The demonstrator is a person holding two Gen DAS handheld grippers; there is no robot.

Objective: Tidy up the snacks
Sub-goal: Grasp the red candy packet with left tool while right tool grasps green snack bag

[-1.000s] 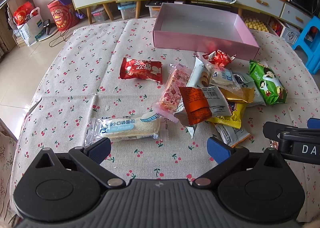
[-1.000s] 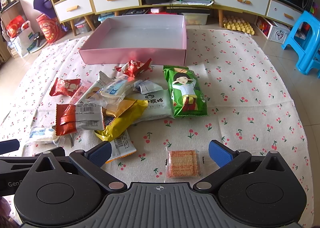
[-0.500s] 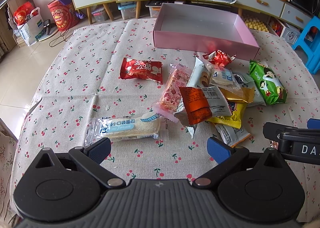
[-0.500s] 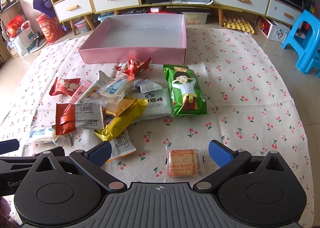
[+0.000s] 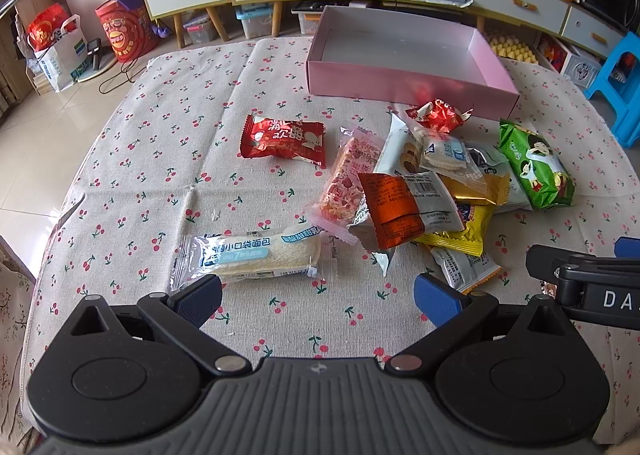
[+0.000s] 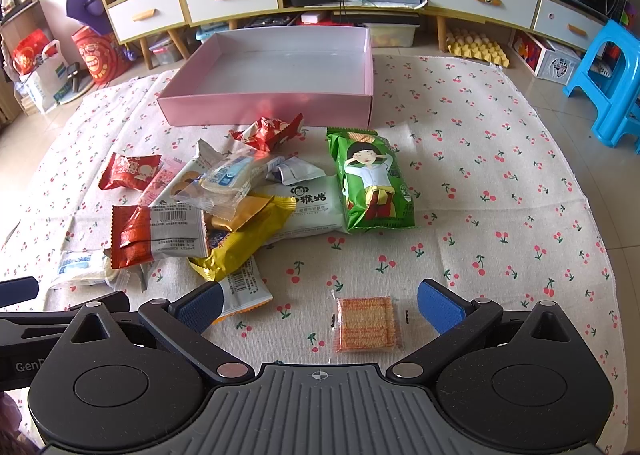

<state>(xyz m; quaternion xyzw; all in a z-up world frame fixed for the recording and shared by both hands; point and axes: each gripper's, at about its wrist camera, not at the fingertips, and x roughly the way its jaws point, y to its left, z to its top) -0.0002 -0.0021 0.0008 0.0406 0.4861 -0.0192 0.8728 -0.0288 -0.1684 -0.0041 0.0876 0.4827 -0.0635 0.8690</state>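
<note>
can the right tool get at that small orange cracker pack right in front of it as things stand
Probably yes: the right tool is open, and the cracker pack lies flat and alone on the cloth between its fingers, nothing over it.

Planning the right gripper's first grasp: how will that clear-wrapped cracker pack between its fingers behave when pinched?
The cracker pack lies flat on the tablecloth, so it probably offers little edge to catch. Its clear film looks glossy, likely slippery. The thin stacked wafers inside look brittle; a hard squeeze may crack them. It is probably very light. The right gripper stands open around it.

Pink box [image 6: 264, 109]; cherry-print cloth [image 6: 480, 191]; green packet [image 6: 372, 179].
</note>
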